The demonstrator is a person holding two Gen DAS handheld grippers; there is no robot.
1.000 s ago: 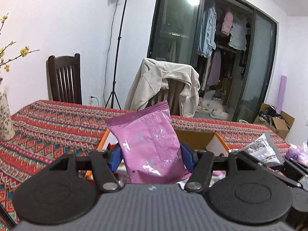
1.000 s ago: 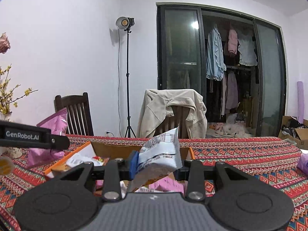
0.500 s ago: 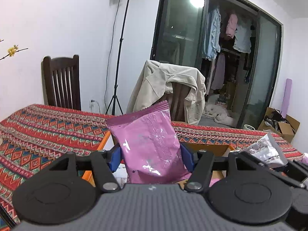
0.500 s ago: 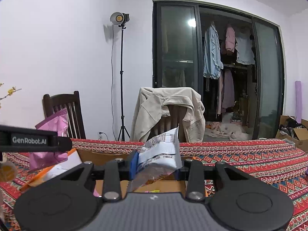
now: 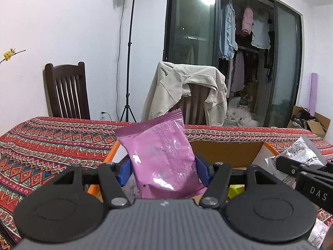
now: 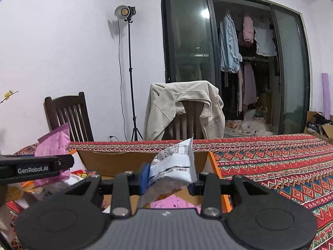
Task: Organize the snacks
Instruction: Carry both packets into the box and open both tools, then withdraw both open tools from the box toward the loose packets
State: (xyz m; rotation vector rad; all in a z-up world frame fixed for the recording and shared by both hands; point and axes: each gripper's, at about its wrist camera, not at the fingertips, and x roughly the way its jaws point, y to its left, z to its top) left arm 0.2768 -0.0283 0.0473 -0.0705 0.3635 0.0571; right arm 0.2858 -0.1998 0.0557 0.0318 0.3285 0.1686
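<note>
Under our grippers lies a red patterned tablecloth [image 6: 281, 166], and just ahead stands an open cardboard box [image 5: 226, 152]. Behind the table we see a chair with a beige jacket [image 6: 183, 108], then a dark wardrobe [image 6: 245, 62]. Our left gripper [image 5: 163, 174] is clamped on a pink snack bag [image 5: 162, 158], upright above the box. Our right gripper [image 6: 168, 181] pinches a white snack packet [image 6: 177, 166], tilted, over the box.

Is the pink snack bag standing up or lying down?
Standing up: the pink snack bag is pinched upright in the left gripper.
</note>
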